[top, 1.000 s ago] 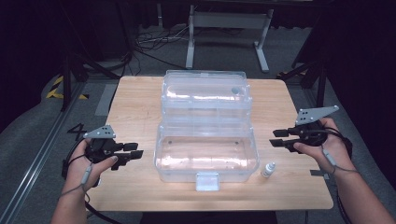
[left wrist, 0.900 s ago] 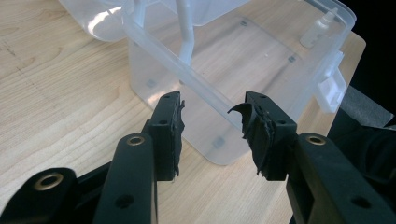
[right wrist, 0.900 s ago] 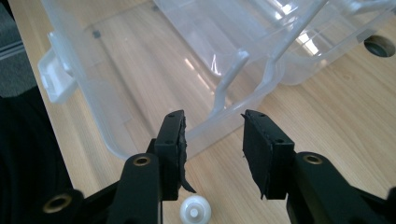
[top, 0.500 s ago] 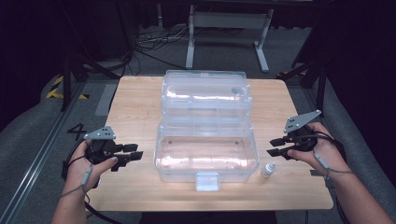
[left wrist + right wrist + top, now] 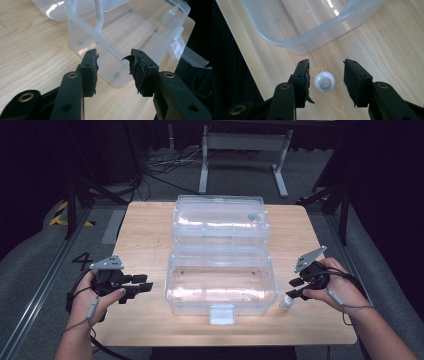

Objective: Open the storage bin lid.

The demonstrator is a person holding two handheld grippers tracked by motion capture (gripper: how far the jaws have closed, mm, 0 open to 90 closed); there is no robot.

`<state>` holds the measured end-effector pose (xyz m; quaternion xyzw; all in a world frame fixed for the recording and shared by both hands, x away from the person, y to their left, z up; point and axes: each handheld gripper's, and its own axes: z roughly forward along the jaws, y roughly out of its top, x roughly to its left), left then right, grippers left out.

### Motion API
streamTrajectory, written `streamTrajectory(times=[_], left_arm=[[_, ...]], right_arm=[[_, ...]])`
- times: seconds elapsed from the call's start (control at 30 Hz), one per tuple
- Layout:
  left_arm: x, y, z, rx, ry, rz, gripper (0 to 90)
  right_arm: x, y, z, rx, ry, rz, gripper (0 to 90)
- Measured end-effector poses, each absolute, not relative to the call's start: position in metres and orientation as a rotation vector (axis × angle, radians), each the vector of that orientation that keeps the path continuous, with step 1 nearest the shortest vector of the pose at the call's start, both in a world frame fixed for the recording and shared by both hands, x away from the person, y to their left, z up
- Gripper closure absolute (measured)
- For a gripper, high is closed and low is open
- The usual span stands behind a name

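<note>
1. High view: the right gripper [image 5: 297, 288] has come down over the small white bottle [image 5: 286, 303] by the bench's near right corner, beside the clear box [image 5: 220, 285]; the left gripper [image 5: 141, 289] waits, likely to steady the box.
2. Left gripper view: jaws open, empty, facing the box.
3. Right gripper view: jaws have just been opening and straddle the bottle cap [image 5: 324, 81] without touching, set to grip.

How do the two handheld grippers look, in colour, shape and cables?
Both the left gripper and the right gripper are black, each with two flat jaws, brass-coloured rivets and torn rubber pads. A grey three-cornered plate tops each. A thin grey cable trails from each. The forearms show no sleeves.
</note>
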<state>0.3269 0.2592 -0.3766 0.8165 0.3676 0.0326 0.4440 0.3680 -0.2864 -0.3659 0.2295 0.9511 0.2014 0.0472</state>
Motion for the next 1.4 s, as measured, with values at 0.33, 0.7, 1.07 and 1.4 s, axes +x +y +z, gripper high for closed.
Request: streamTrajectory(times=[0.33, 0.7, 1.07, 1.4], left_arm=[[0.327, 0.260, -0.377, 2.022, 0.912, 0.079, 58.2], [0.327, 0.259, -0.378, 2.023, 0.915, 0.074, 58.0], [0.327, 0.260, -0.377, 2.022, 0.915, 0.078, 58.0], [0.328, 0.262, -0.378, 2.018, 0.920, 0.079, 57.9]], right_arm=[[0.369, -0.283, -0.381, 0.697, 2.948, 0.464, 57.0], [0.370, -0.280, -0.396, 0.681, 2.986, 0.366, 60.0], [0.370, -0.275, -0.402, 0.639, 2.980, 0.316, 66.8], [0.370, -0.275, -0.400, 0.625, 2.988, 0.310, 71.7]])
